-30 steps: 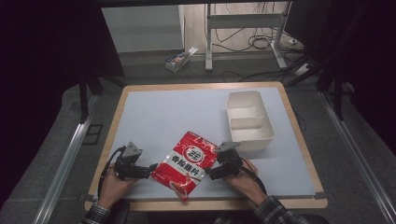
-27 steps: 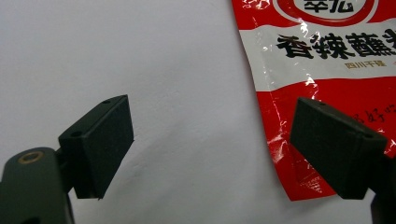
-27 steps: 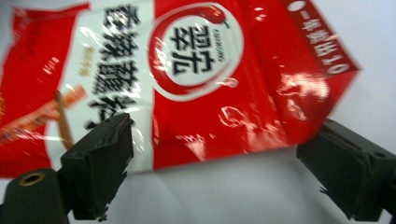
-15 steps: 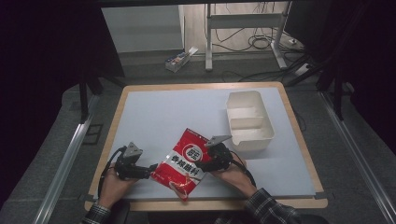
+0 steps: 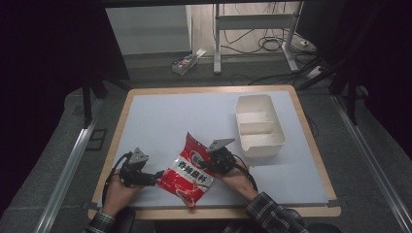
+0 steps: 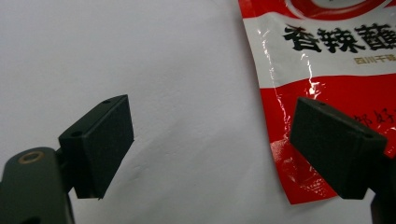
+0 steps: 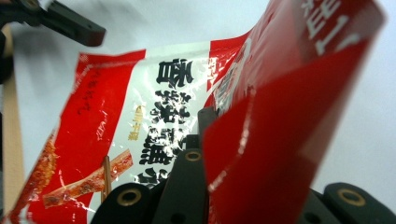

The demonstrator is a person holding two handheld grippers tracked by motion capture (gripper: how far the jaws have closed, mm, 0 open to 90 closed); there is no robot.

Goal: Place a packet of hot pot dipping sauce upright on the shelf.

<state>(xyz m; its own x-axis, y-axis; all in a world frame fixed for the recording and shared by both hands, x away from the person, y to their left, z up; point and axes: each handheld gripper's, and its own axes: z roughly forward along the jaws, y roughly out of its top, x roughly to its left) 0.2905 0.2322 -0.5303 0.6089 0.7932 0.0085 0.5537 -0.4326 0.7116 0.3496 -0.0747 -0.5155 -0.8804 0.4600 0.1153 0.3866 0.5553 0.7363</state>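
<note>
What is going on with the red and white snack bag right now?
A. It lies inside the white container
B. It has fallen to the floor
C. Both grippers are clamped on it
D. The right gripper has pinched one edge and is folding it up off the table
D: the right gripper is clamped on the snack bag, whose edge stands curled up, while the left gripper stays open beside it and the white container sits apart.

Wood-edged table (image 5: 145,94) with pale top, dark grey floor (image 5: 58,145), metal rails (image 5: 68,170) alongside, white stand legs (image 5: 216,43), loose cables (image 5: 272,43) beyond
</note>
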